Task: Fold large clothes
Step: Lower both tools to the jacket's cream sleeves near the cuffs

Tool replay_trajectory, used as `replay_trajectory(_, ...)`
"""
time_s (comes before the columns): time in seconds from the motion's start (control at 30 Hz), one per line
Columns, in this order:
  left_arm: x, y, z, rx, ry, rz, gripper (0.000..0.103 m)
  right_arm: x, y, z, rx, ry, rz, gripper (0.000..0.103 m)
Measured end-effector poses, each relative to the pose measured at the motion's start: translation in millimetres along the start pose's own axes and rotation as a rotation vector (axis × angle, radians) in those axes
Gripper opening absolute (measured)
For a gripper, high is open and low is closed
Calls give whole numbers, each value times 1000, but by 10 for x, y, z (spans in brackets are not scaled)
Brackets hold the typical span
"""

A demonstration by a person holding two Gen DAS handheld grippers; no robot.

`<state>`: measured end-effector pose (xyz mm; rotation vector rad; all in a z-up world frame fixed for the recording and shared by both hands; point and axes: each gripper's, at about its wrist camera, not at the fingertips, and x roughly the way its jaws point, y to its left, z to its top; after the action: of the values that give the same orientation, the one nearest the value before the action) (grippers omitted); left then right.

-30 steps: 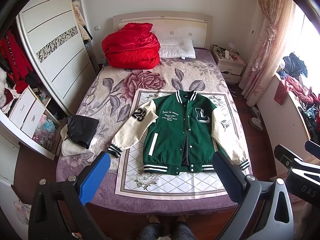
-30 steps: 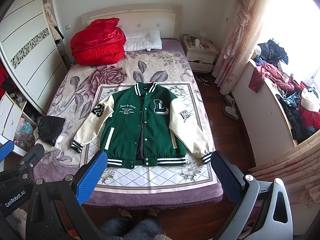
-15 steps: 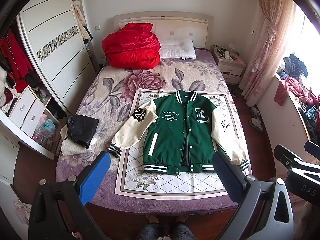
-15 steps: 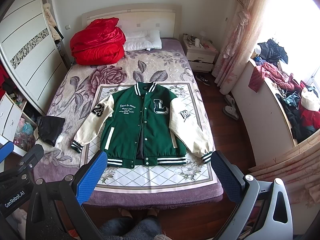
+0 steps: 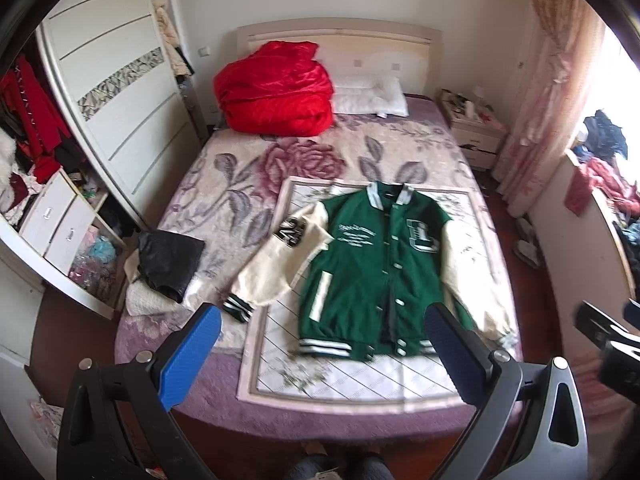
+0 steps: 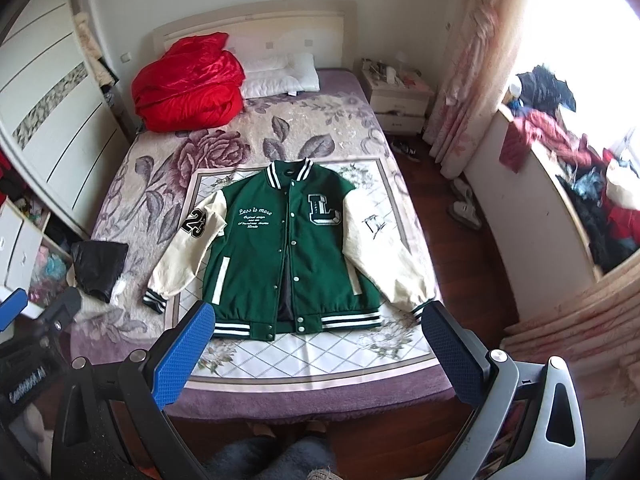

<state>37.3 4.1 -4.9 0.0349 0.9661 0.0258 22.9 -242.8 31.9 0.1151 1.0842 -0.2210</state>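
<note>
A green varsity jacket (image 5: 360, 276) with cream sleeves lies flat and face up on a patterned mat (image 5: 360, 380) on the bed, sleeves spread to both sides. In the right wrist view the jacket (image 6: 260, 264) is sharp, with its hem nearest me. My left gripper (image 5: 320, 320) hangs above the foot of the bed, open, with nothing between its blue pads (image 5: 192, 356). My right gripper (image 6: 318, 314) is also open and holds nothing, level with the hem. Each gripper shows at the edge of the other's view: right gripper (image 5: 608, 340), left gripper (image 6: 44, 324).
A red duvet (image 5: 276, 92) and a white pillow (image 5: 370, 96) lie at the headboard. A black garment (image 5: 168, 260) sits on the bed's left edge. A wardrobe (image 5: 120, 100) stands left, a nightstand (image 5: 472, 132) far right, and a clothes heap (image 6: 560, 168) on the right ledge.
The left wrist view has tilted slightly and gone blurry, so the left gripper is moving. The jacket lies as before and both grippers stay open.
</note>
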Motion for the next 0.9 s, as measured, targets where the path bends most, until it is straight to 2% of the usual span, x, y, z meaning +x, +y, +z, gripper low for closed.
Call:
replay_trajectory(0.1, 491, 105, -2, 9, -7, 71, 103, 556, -126, -52, 79, 48, -49, 103)
replay_trajectory(0.2, 1122, 181, -70, 14, 36, 102, 103, 1255, -308, -138, 143, 99, -114, 103)
replay_trajectory(0.43, 2838, 174, -455, -8, 253, 149, 103, 3276, -895, -496, 246, 331, -106, 101)
replay_trajectory(0.6, 4062, 256, -986, -66, 437, 198, 103, 4714, -1333, -812, 249, 438, -77, 101)
replay_trajectory(0.77, 4998, 349, -1589, -186, 588, 108, 102, 5903, -1706, -1143, 290, 516, -65, 101)
replay_trajectory(0.9, 5411, 287, -1883, -213, 606, 47, 102, 6484, -1907, -1390, 337, 545, -74, 101)
